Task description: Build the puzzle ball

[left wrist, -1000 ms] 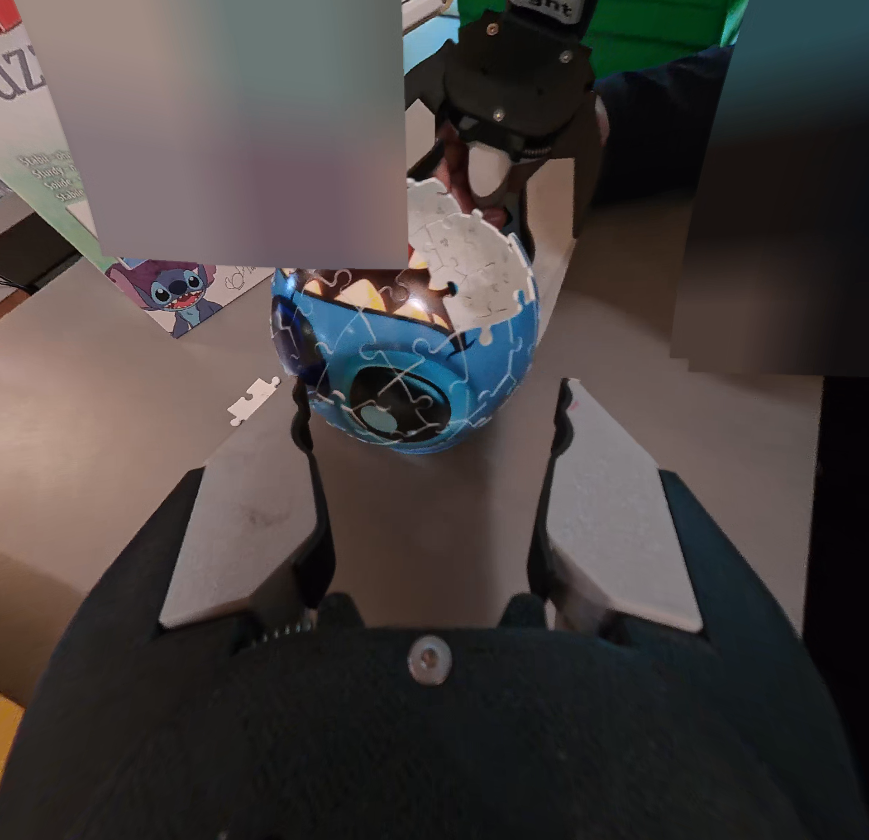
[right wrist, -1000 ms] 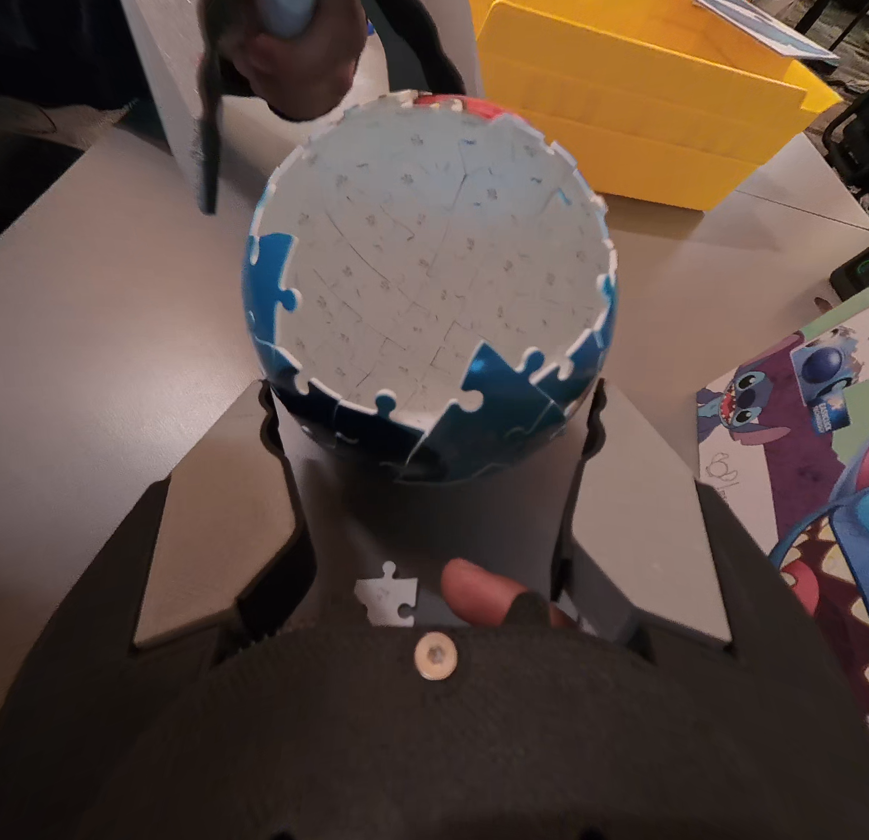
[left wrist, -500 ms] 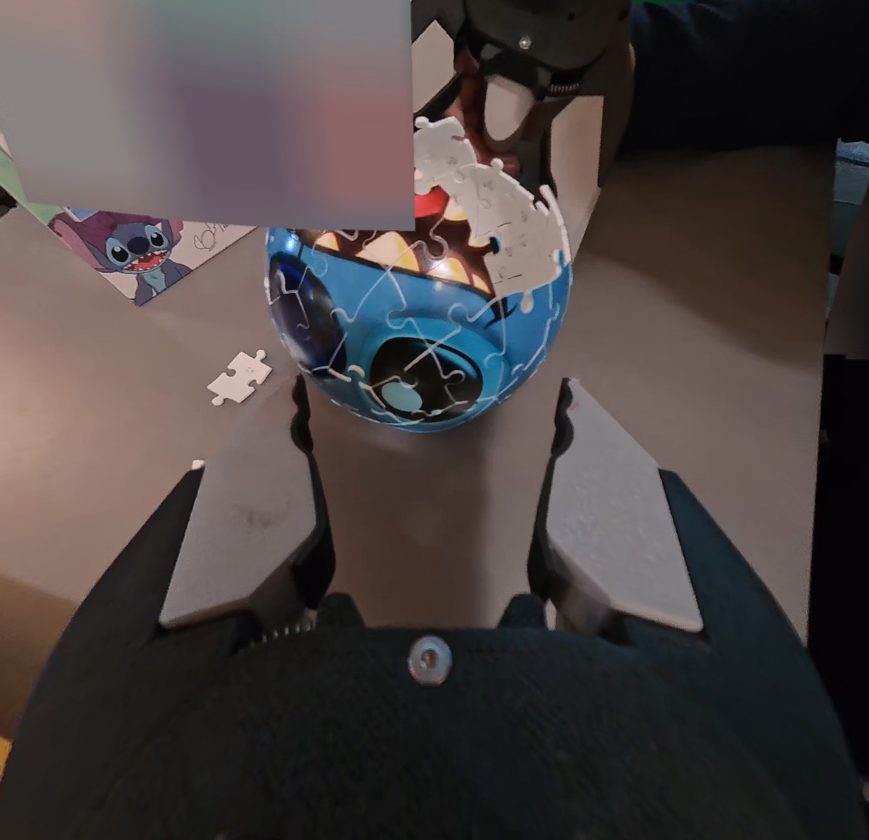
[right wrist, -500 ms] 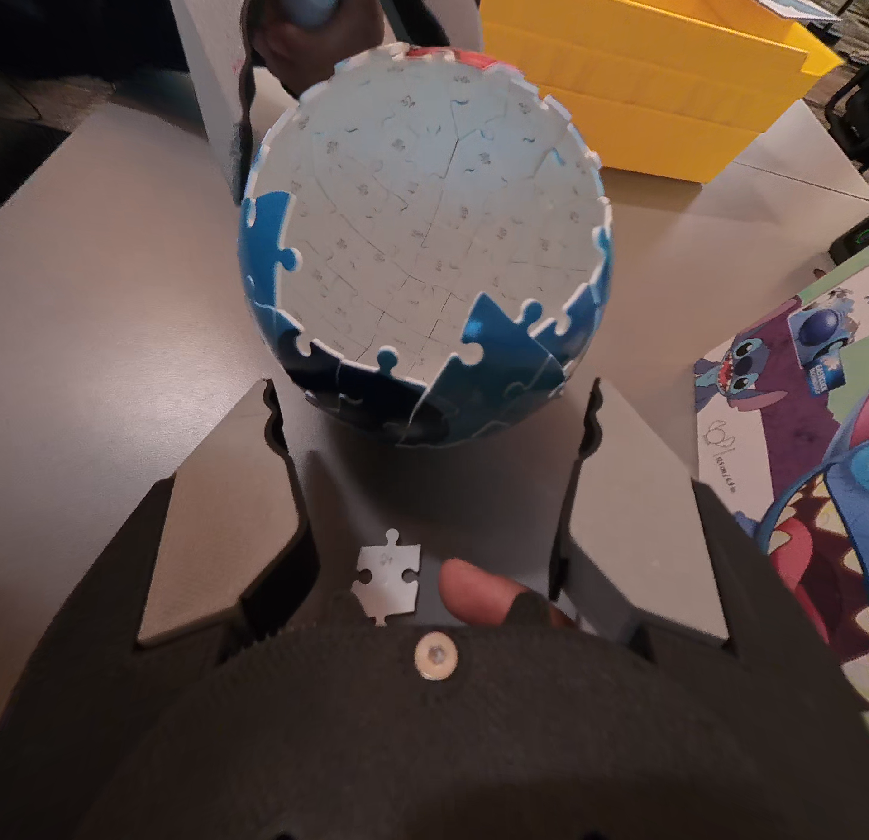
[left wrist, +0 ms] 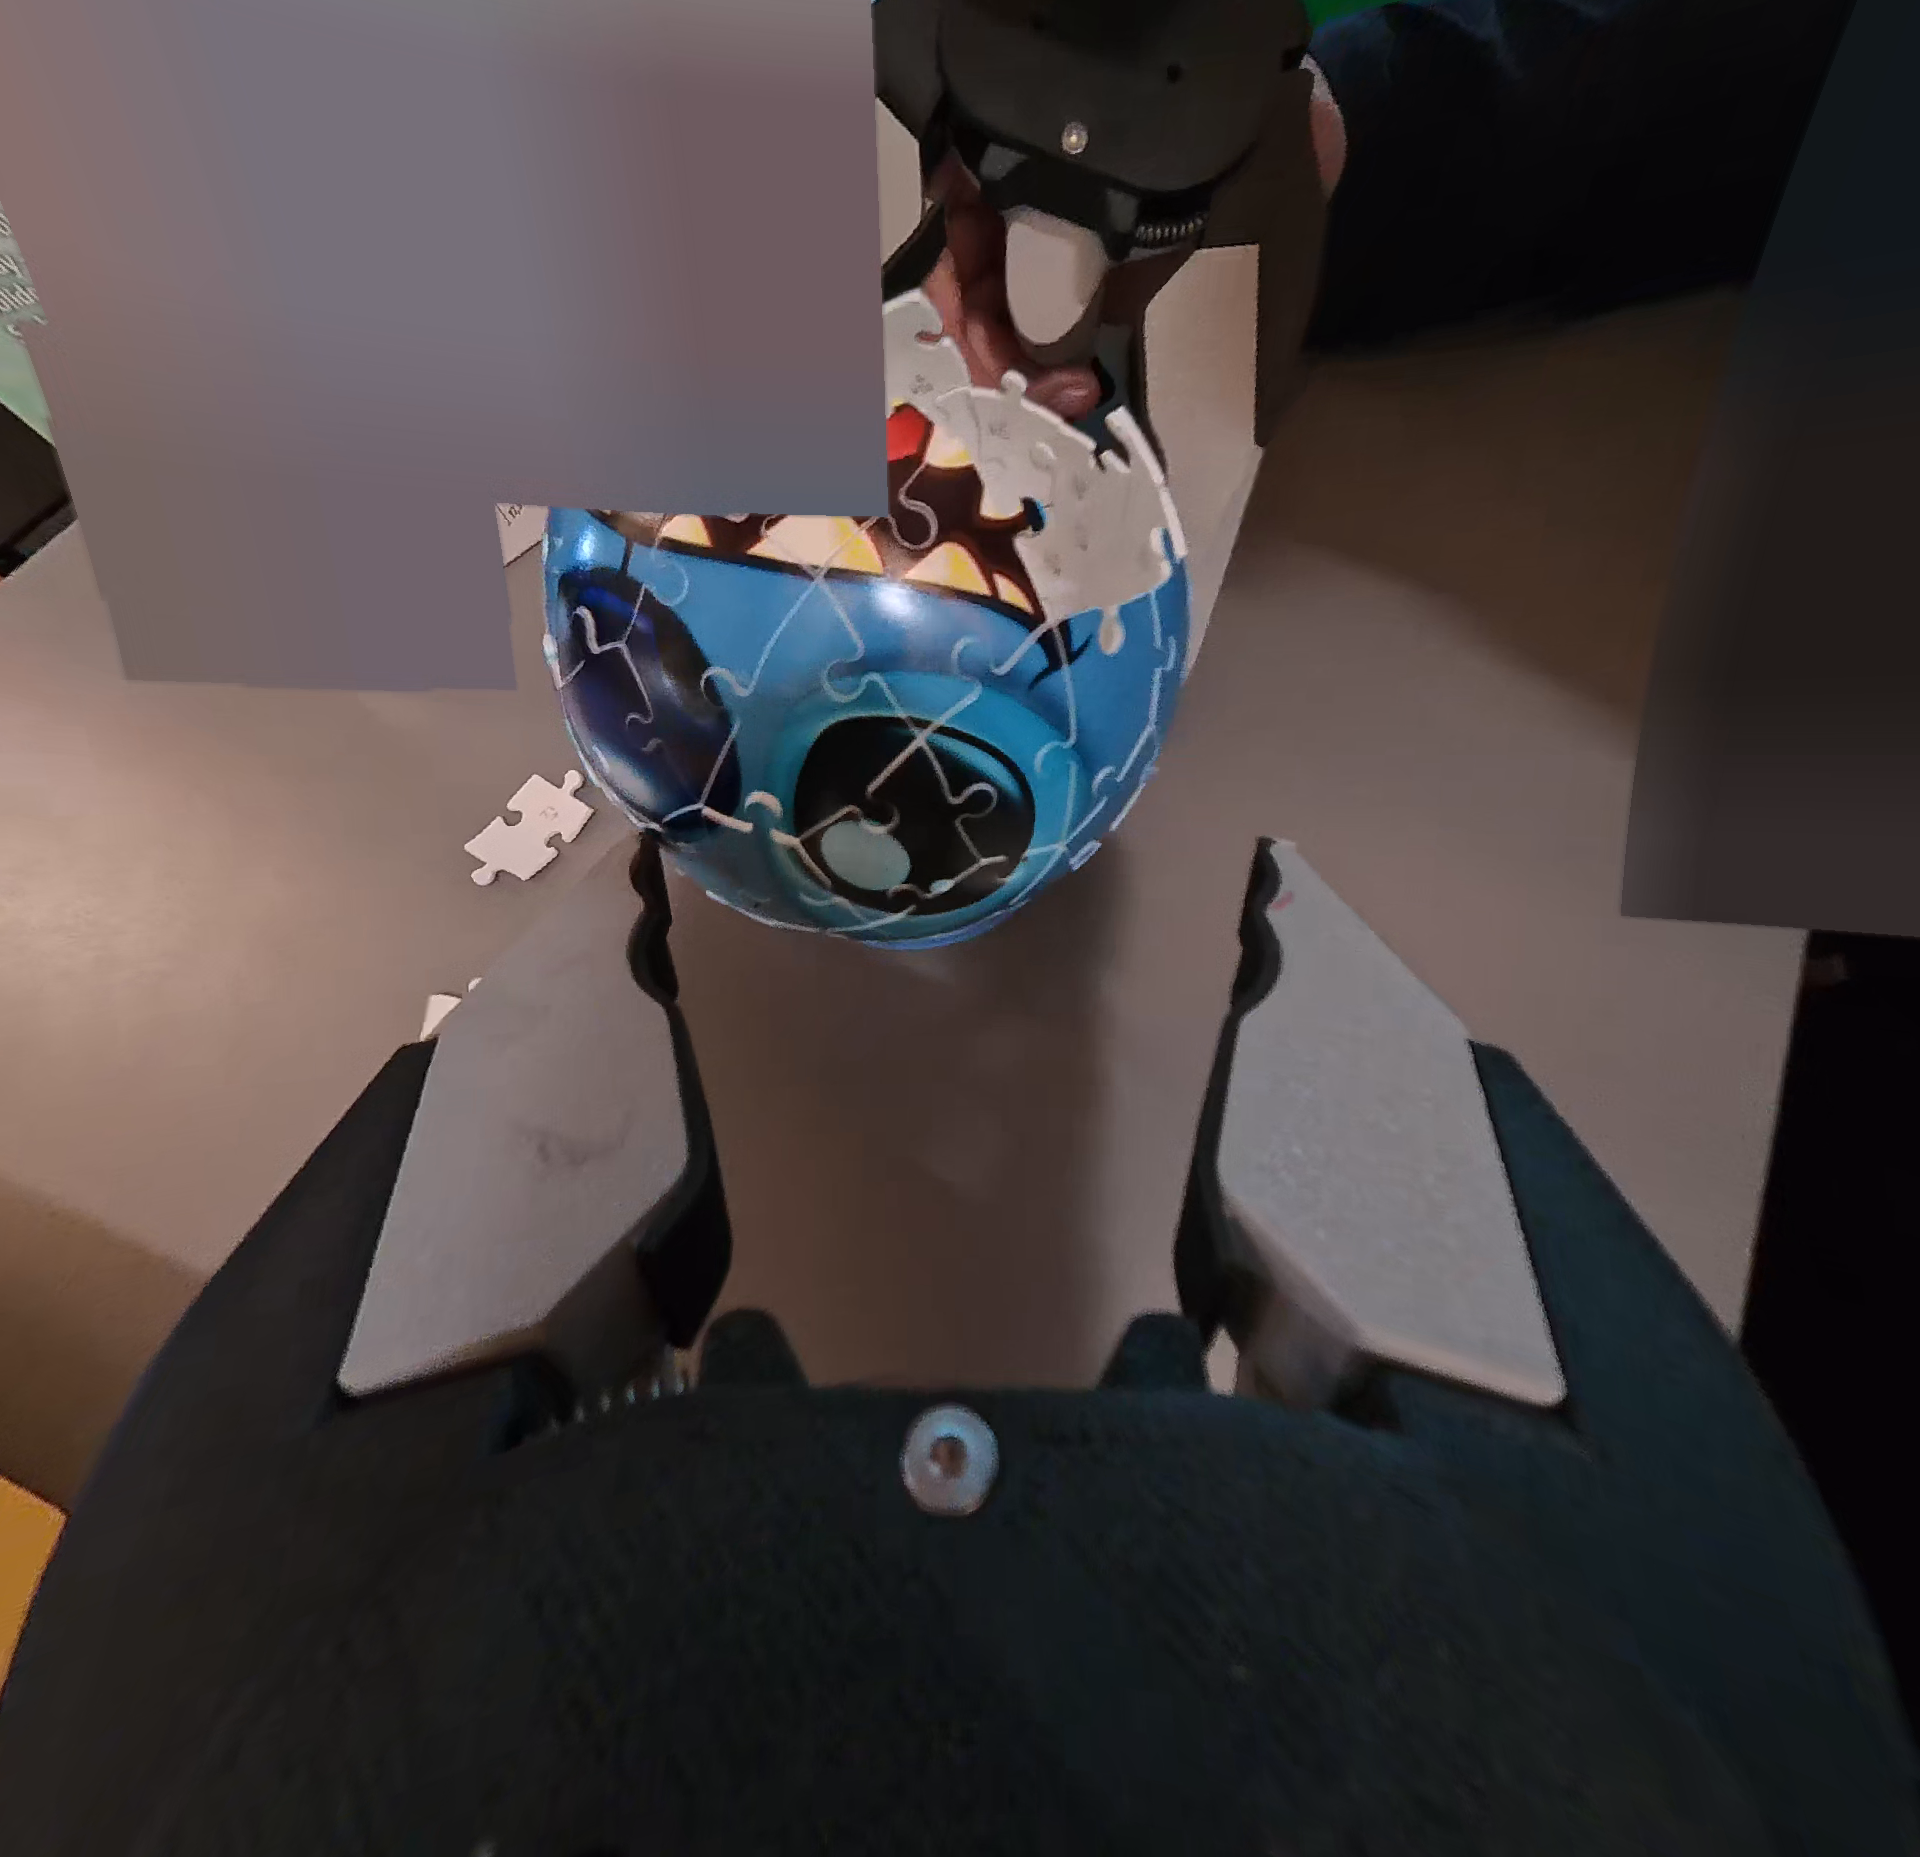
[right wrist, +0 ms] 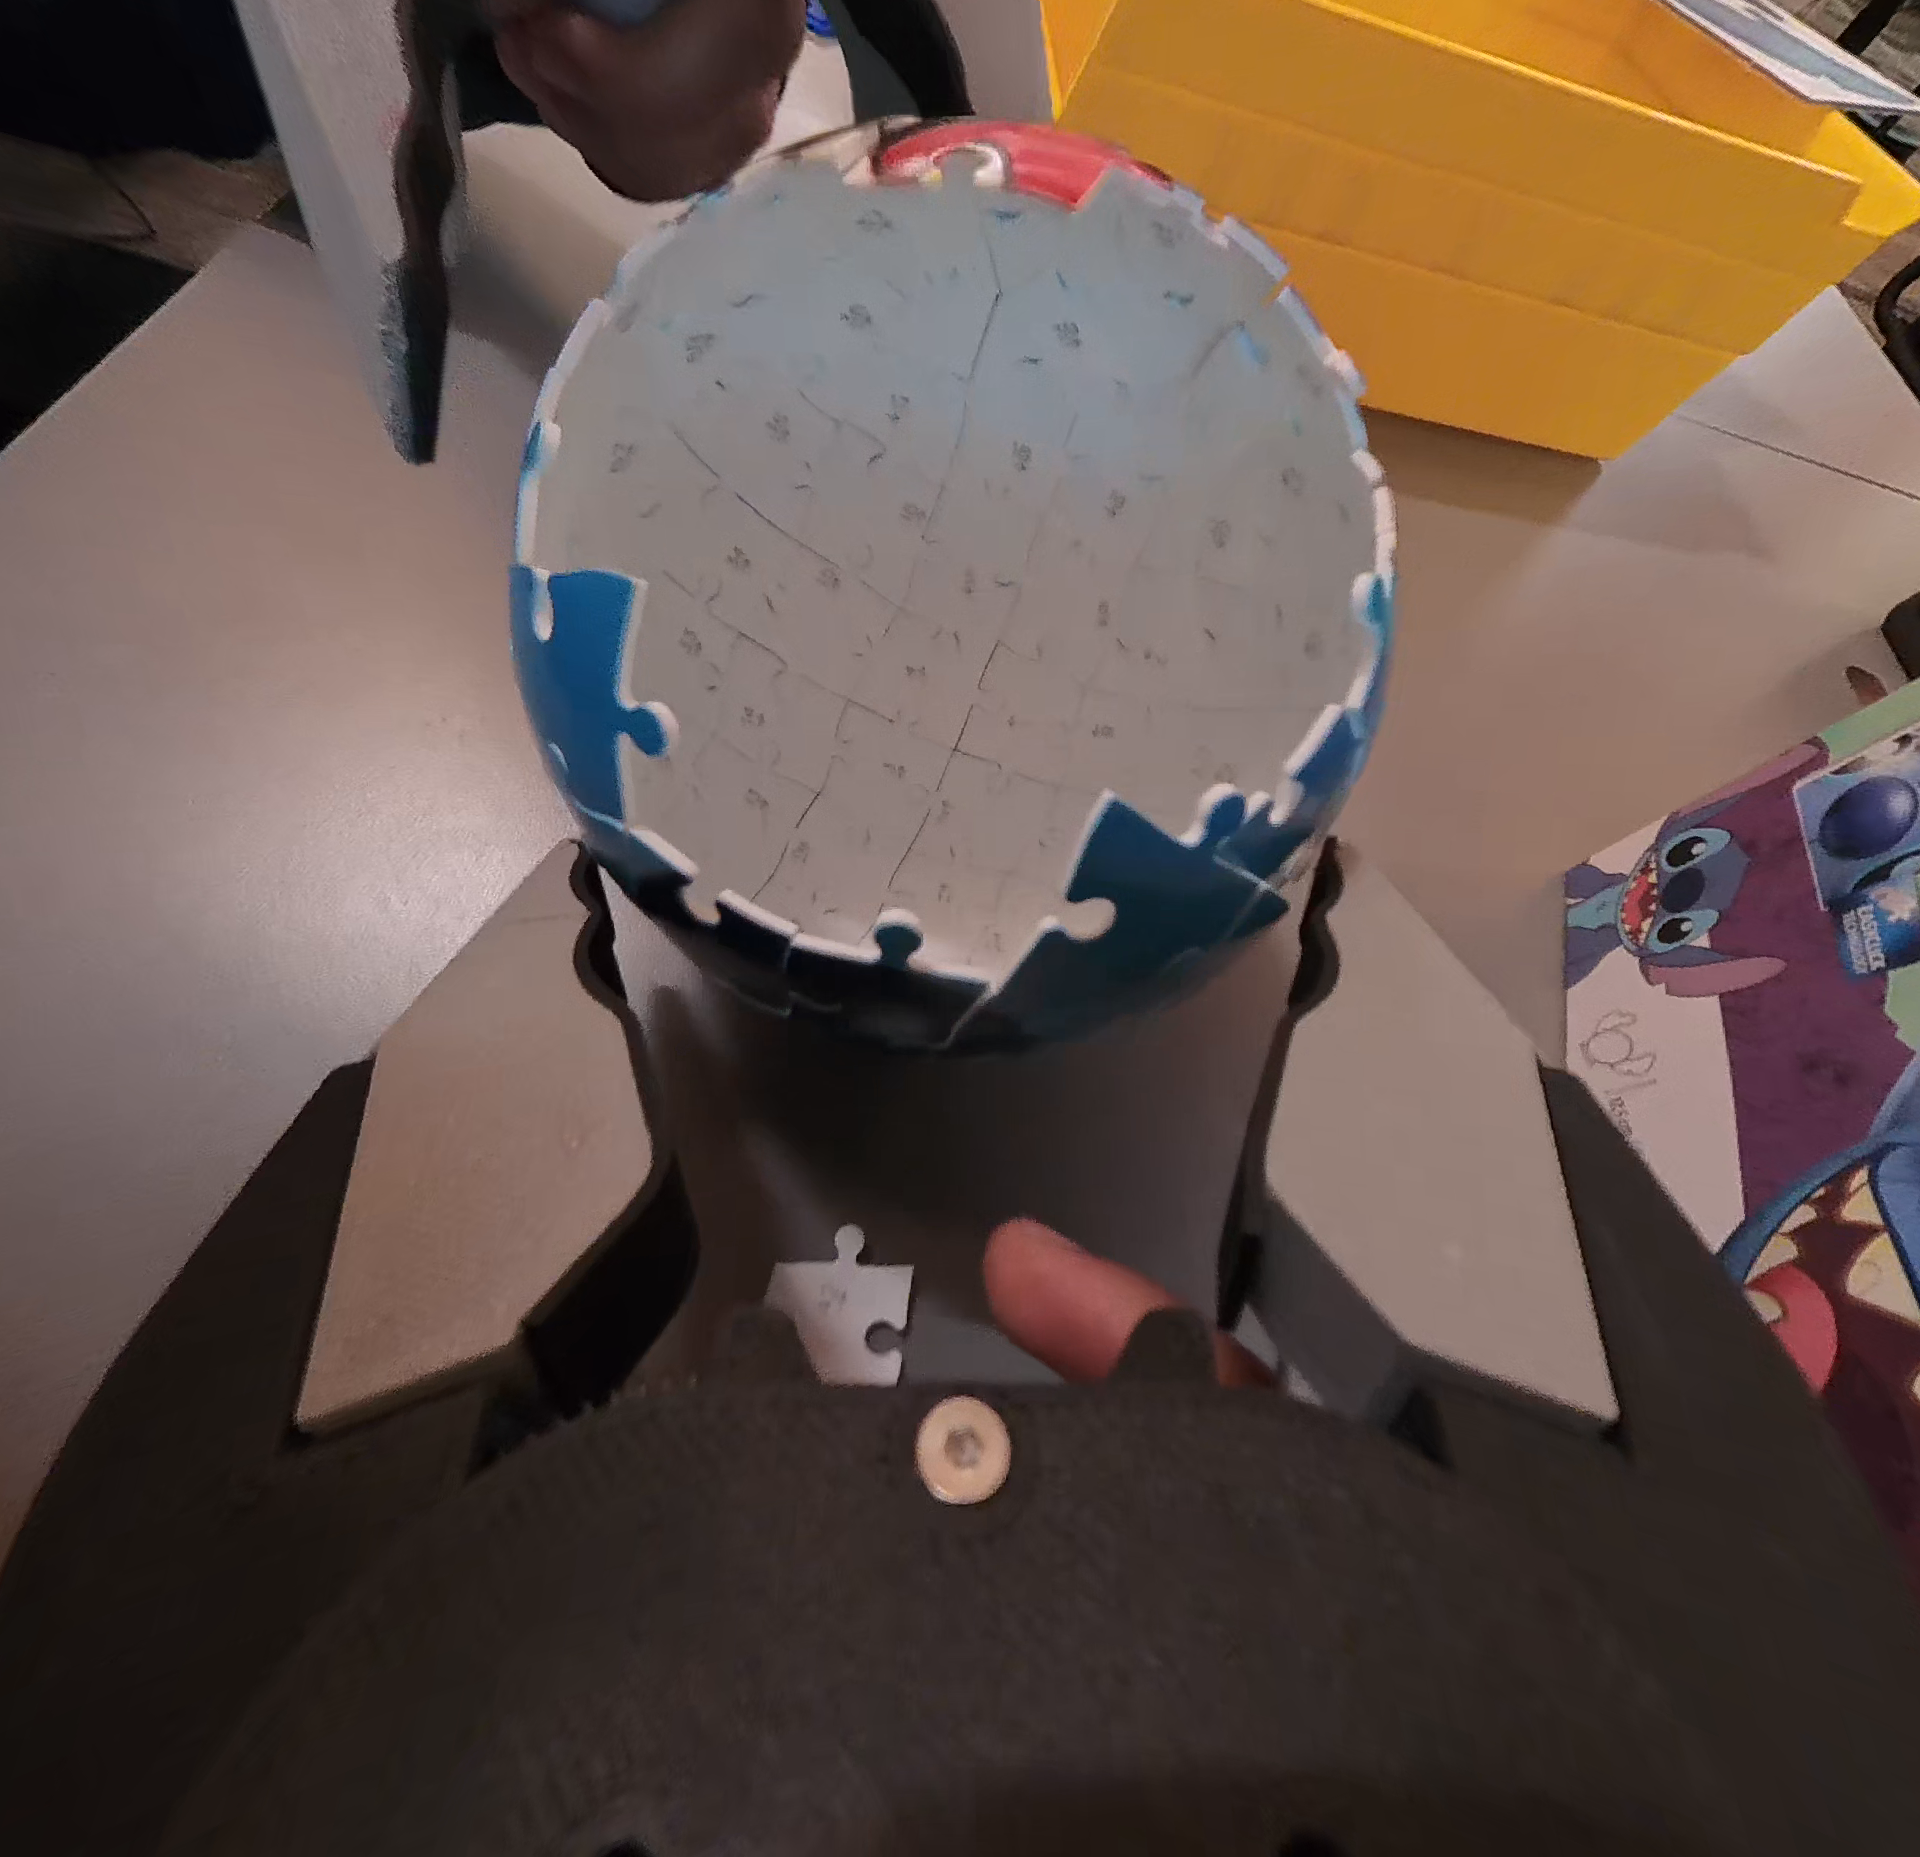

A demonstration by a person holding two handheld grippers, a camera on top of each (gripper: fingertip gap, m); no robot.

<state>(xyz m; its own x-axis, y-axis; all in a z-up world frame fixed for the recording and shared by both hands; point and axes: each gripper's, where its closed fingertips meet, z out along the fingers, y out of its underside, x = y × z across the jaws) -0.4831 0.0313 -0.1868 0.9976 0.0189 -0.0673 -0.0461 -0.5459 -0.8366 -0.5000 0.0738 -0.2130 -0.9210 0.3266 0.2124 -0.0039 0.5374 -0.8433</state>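
The half-built puzzle ball (left wrist: 894, 706) is a blue shell with a dark eye print, resting on the grey table (left wrist: 239, 872). In the right wrist view its open white inside (right wrist: 956, 602) faces me. My left gripper (left wrist: 953, 872) is open and empty, its tips just short of the ball. My right gripper (right wrist: 956, 885) is open, with the ball's lower edge between its tips; I cannot tell if they touch. It also shows in the left wrist view (left wrist: 1101, 124) behind the ball. A loose white piece (right wrist: 847, 1324) lies near its base beside a person's fingertip (right wrist: 1070, 1298).
Another loose white piece (left wrist: 530, 828) lies left of the ball, and a further one (left wrist: 442, 1012) shows by my left finger. Yellow bins (right wrist: 1455, 207) stand behind the ball. A printed cartoon sheet (right wrist: 1766, 976) lies at the right. A hand (right wrist: 644, 72) holds the left gripper. Spacing between my two grippers at the tips: around 7 centimeters.
The right gripper has closed in on the ball, so its lower edge now lies between the tips. The ball has tipped slightly. Both grippers stay open.
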